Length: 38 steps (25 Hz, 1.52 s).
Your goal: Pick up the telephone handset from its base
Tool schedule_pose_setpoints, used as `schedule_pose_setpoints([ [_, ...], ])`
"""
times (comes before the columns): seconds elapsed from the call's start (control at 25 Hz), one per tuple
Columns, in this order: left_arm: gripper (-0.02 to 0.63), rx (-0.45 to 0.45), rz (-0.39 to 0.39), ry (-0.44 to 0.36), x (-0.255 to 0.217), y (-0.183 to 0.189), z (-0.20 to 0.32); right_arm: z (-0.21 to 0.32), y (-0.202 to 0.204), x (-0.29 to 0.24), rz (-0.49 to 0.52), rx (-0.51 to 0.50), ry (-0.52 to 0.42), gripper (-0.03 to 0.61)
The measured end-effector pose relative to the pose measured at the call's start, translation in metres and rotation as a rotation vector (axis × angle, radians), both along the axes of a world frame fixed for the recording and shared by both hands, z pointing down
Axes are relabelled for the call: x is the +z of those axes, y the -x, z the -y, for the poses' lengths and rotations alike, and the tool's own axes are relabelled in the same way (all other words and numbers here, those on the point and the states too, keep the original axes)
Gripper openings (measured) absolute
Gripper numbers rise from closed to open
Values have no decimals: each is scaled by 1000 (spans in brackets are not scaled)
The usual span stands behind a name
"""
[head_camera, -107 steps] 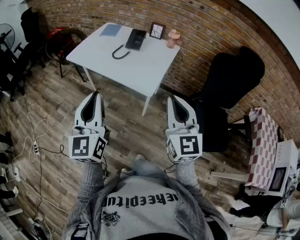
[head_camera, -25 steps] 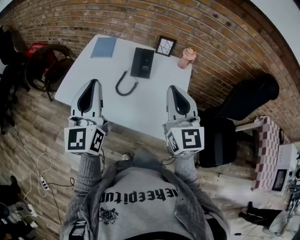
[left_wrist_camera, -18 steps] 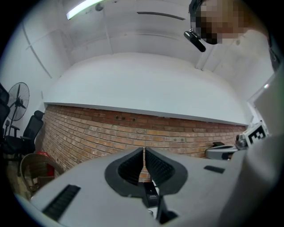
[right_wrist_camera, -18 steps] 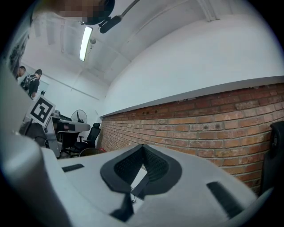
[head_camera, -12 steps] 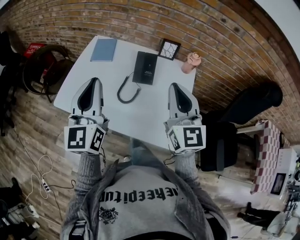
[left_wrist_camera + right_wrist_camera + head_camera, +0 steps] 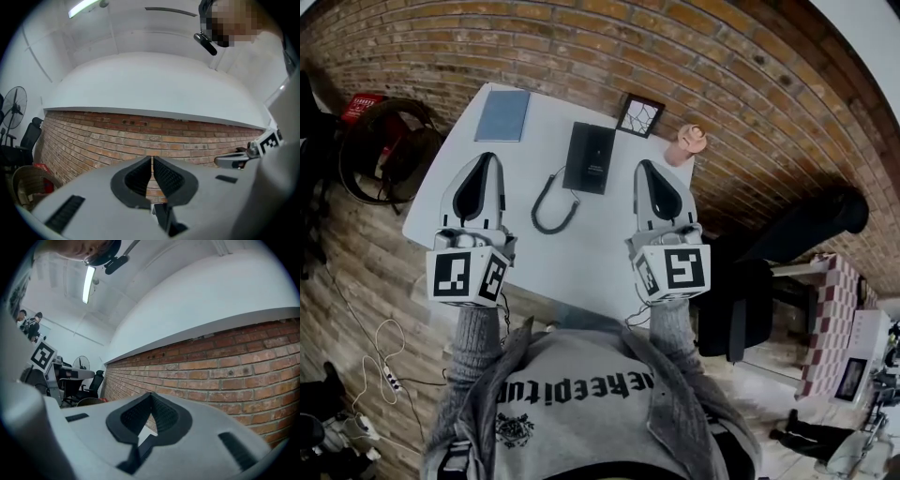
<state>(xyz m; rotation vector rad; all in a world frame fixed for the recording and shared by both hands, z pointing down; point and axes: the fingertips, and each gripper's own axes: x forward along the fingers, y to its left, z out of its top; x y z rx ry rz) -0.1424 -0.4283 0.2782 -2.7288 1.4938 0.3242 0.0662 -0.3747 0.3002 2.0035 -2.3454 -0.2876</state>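
Two grippers reach out over a white worktop [image 6: 581,253] set against a brick wall [image 6: 581,47]. At the far left of the head view a round brown chair [image 6: 380,155] stands on the wooden floor. On the worktop's upper left corner lies a blue notebook [image 6: 503,115]. Below it we hold the left gripper [image 6: 486,159]. Its own view shows the jaws clenched tip to tip with nothing between them. To its right a black coiled cord [image 6: 551,204] curls across the worktop up to the black telephone [image 6: 589,157] in the upper middle. The handset [image 6: 578,157] lies in place on the telephone, well apart from both grippers. A dark picture frame [image 6: 640,115] stands just to the upper right of it. Next comes the right gripper [image 6: 643,167], likewise clenched and empty. A pink cup [image 6: 686,143] stands past its tip near the worktop's upper right corner. A black office chair [image 6: 811,220] stands at the far right.
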Motion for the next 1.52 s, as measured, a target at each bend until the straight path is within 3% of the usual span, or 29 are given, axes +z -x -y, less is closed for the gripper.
schedule_pose_setpoints([
  [0.36,15,3,6,28,28,-15,46,49,-13,27,26,-21,70,3],
  [0.84,15,60,70,185,96,-51,81,85,-34,91,102,-18,207,3],
  [1.4,19,326,173,469,197,-120,117,109,-54,135,146,-13,284,3],
  [1.52,99,387,172,531,218,-135,123,111,-60,143,153,-7,295,3],
])
